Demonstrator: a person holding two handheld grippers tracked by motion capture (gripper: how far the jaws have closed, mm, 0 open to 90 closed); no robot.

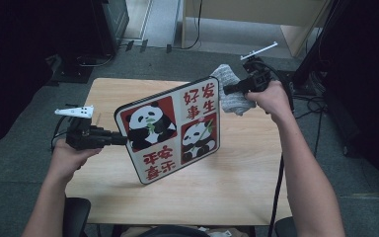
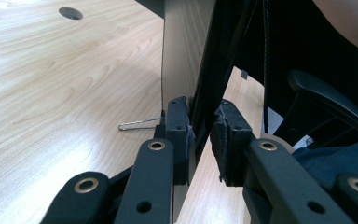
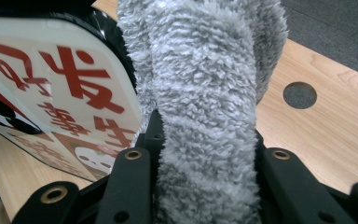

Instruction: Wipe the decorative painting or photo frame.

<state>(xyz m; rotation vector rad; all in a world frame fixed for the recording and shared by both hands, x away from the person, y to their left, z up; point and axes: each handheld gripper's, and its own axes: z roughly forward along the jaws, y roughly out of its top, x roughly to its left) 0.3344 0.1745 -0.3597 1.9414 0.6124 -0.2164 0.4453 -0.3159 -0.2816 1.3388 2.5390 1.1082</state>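
A white board (image 1: 170, 131) with black rim, two pandas and red characters is held tilted above the table (image 1: 246, 173). My left gripper (image 1: 121, 139) is shut on the board's left edge. In the left gripper view the board (image 2: 186, 56) stands edge-on between the pads (image 2: 179, 126) of that gripper (image 2: 200, 135). My right gripper (image 1: 227, 90) is shut on a grey fluffy cloth (image 1: 237, 102), which lies against the board's upper right corner. In the right gripper view the cloth (image 3: 205, 93) bulges up from that gripper (image 3: 205, 154), beside the board (image 3: 60, 88).
The light wooden table (image 2: 51, 93) has a round cable hole (image 3: 299, 94) near its far edge. A thin wire clip (image 2: 137, 124) lies on it under the board. A black chair armrest (image 2: 326, 98) is at the near side. Dark floor and cables surround the table.
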